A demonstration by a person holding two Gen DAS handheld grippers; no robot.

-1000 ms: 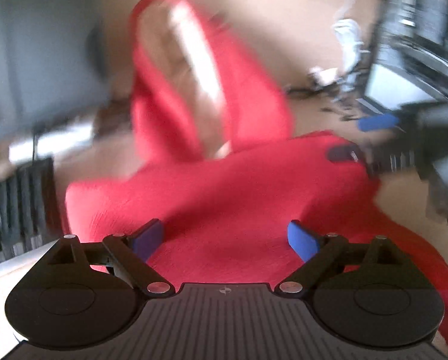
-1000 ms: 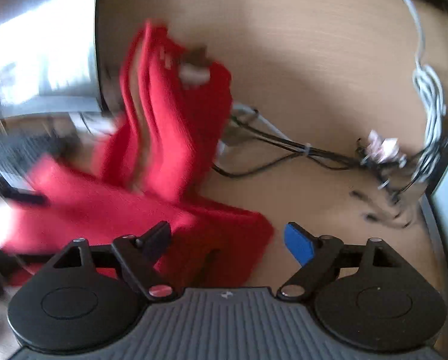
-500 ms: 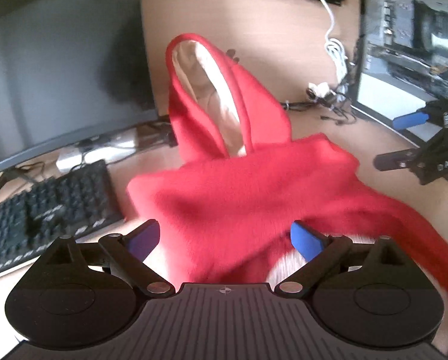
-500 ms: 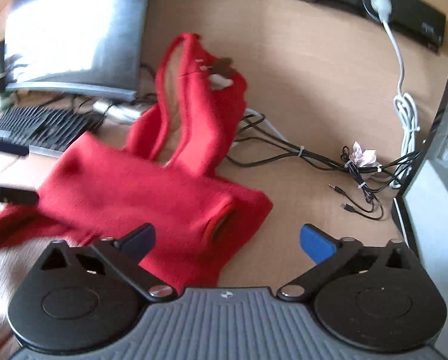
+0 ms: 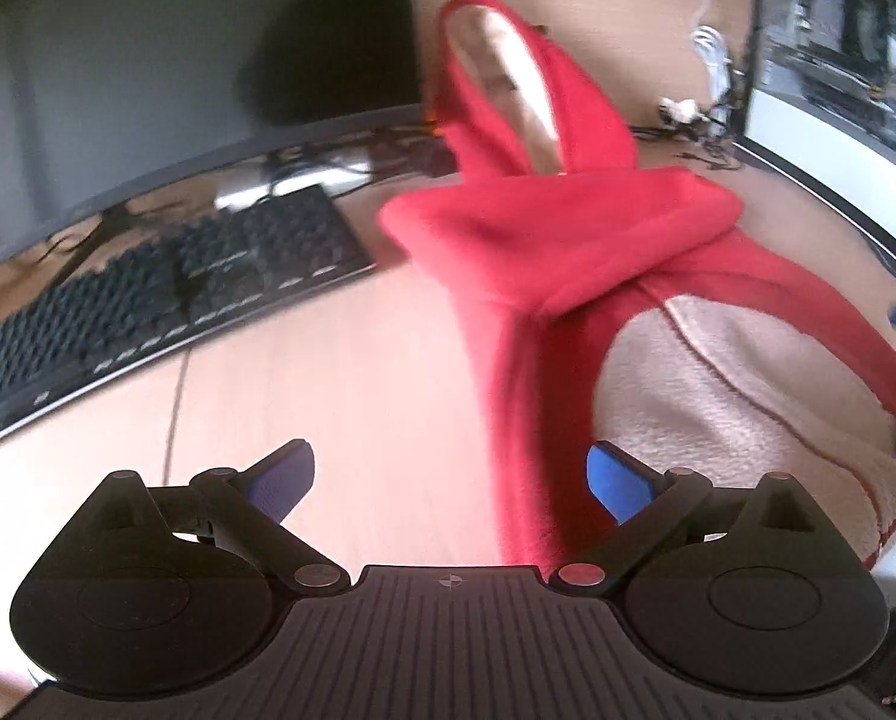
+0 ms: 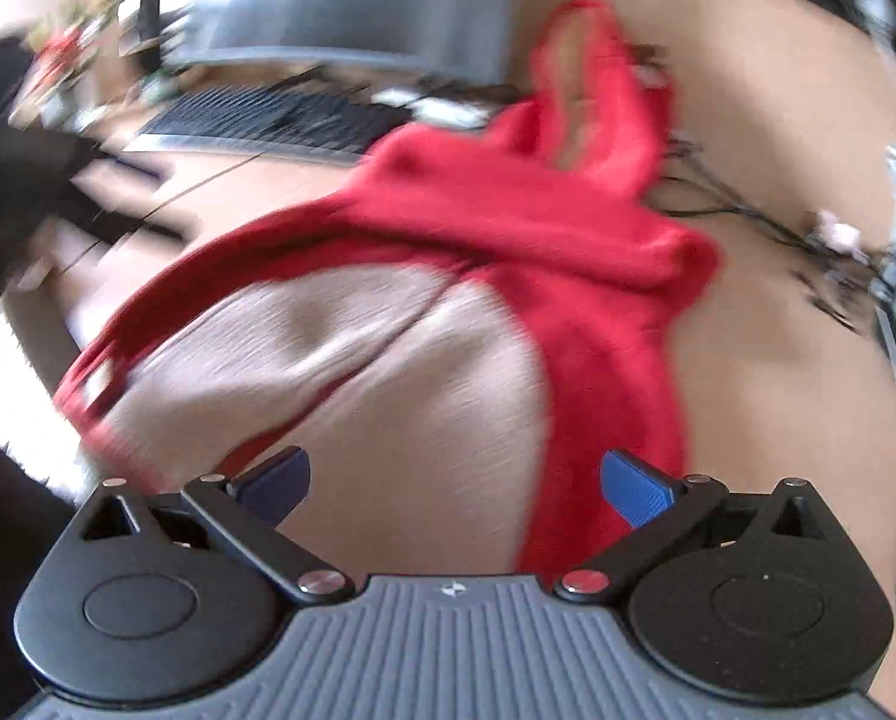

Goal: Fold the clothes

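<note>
My left gripper [image 5: 451,477] sits at the bottom of its frame with the blue pads spread wide and nothing held; bare desk [image 5: 339,372] shows between them, and the edge of the red hoodie [image 5: 544,222] runs down just inside the right pad. The hoodie fills the middle and right of this view: its hood stands up at the top centre, a sleeve is folded across the body, and the pale fleece lining shows at the lower right. A black keyboard [image 5: 165,294] lies at the left, with a dark monitor [image 5: 165,66] above it at the upper left. A second screen [image 5: 838,78] stands at the upper right, beside white cables [image 5: 709,48].

My right gripper [image 6: 454,483] is also spread wide and empty. The hoodie [image 6: 508,210] lies straight ahead of it, blurred, lining up in the centre of the frame and hood at the top. Dark cables [image 6: 748,210] trail across the desk at the right.
</note>
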